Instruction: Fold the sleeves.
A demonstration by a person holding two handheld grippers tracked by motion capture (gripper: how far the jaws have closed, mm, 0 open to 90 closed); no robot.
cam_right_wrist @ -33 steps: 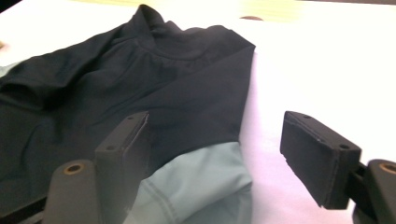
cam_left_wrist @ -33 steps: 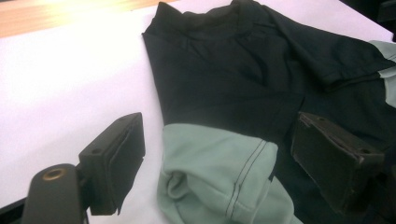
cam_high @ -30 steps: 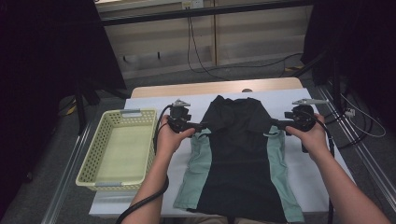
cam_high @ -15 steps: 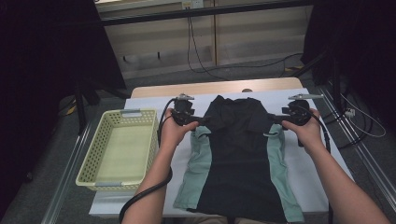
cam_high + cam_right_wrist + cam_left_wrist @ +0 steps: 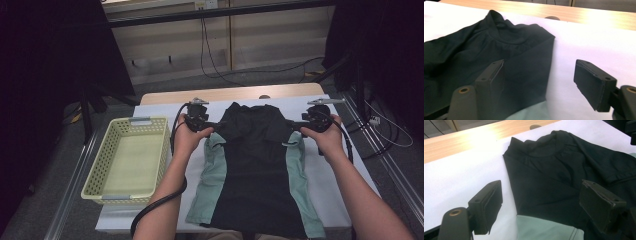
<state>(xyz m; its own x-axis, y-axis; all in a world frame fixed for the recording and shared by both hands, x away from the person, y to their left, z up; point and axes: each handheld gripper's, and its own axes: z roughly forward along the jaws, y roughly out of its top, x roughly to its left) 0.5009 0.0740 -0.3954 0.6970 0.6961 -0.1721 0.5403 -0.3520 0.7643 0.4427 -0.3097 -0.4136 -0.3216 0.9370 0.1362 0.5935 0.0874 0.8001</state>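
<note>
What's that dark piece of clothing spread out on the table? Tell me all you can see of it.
It is a black shirt with pale green sleeves, of thin, soft-looking fabric. It lies flat on the white table cover, collar at the far end and hem toward the person, with both sleeves folded in along its sides. The cloth is rumpled around the collar. The left gripper and right gripper sit at its shoulders, each with open jaws either side of the shoulder edge.

**A staged recording room, not a home**

The desk (image 5: 165,102), wood under a white sheet, stands between black curtains (image 5: 45,75) with bare cables (image 5: 210,55) trailing down the panelled wall behind and a metal rail (image 5: 67,200) alongside: a lab set up for filming.
</note>
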